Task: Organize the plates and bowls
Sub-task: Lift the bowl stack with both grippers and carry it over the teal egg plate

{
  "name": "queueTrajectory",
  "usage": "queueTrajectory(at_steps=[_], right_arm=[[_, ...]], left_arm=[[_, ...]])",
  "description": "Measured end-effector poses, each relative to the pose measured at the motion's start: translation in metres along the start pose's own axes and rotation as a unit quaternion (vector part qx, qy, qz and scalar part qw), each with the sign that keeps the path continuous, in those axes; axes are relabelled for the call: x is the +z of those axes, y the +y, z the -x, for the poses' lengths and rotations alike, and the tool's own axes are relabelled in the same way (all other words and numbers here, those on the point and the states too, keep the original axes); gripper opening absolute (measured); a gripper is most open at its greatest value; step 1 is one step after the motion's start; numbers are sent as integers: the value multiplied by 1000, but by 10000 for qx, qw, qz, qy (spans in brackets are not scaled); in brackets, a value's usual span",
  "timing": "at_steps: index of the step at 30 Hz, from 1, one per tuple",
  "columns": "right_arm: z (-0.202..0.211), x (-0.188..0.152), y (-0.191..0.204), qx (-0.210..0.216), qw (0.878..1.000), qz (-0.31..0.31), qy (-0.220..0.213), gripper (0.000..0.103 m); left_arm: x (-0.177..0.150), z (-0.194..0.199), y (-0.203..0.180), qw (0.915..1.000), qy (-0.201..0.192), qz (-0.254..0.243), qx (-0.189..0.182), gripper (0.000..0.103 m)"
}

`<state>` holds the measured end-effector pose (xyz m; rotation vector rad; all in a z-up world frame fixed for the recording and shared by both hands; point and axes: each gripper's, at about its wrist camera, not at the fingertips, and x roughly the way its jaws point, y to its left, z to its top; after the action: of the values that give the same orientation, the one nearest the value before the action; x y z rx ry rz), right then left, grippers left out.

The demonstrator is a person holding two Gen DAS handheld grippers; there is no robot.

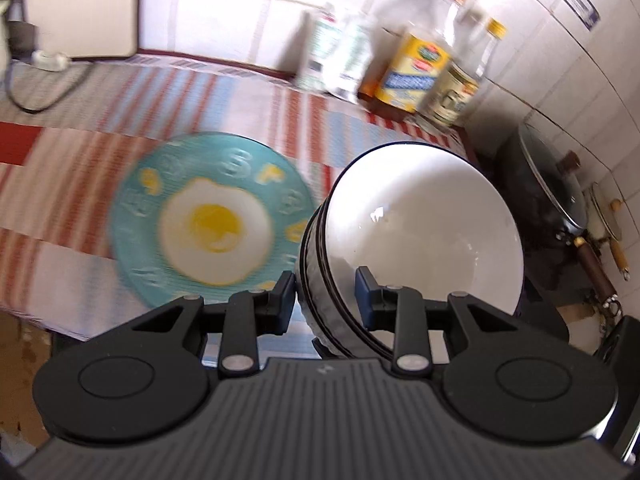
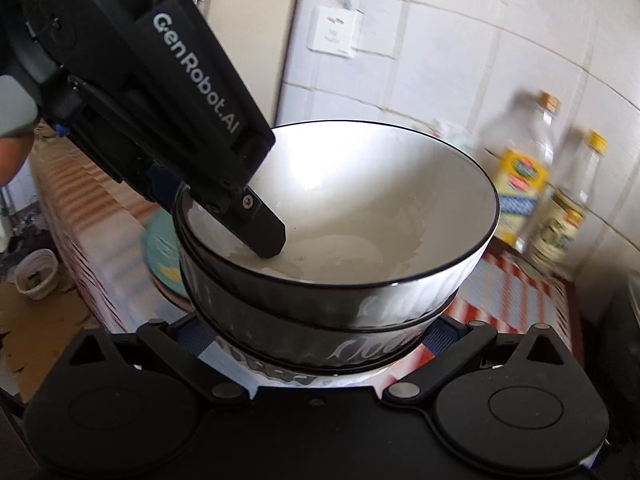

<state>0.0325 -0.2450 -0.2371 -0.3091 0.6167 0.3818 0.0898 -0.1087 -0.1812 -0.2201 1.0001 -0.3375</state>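
Note:
A stack of white bowls with black rims (image 1: 424, 232) is tilted and held off the striped table. My left gripper (image 1: 326, 300) is shut on the stack's near rim, one finger inside the top bowl and one outside. In the right wrist view the bowl stack (image 2: 336, 216) fills the middle, with the left gripper's finger (image 2: 260, 228) inside it. My right gripper (image 2: 316, 336) sits wide open around the stack's base, its fingertips hidden behind the bowls. A teal plate with a fried-egg print (image 1: 212, 220) lies flat on the table, left of the bowls.
Bottles of oil and seasoning (image 1: 416, 68) stand against the tiled back wall (image 2: 460, 48). A dark pan with a glass lid (image 1: 556, 192) is at the right. A cutting board (image 1: 80, 8) leans at the back left. The table's striped cloth (image 1: 80, 160) extends left.

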Motion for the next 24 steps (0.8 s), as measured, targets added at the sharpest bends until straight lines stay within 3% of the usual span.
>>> queueTrajectory(at_steps=[10, 16, 24], right_arm=[[-40, 38, 46, 324, 9990, 18, -311, 103], [-67, 43, 48, 279, 9993, -65, -234, 103], [-95, 35, 43, 108, 9998, -128, 89, 103]], left_arm=[[23, 14, 54, 9981, -313, -161, 499, 30], [37, -8, 69, 9976, -295, -341, 524, 30], [45, -45, 84, 9990, -109, -308, 289, 30]])
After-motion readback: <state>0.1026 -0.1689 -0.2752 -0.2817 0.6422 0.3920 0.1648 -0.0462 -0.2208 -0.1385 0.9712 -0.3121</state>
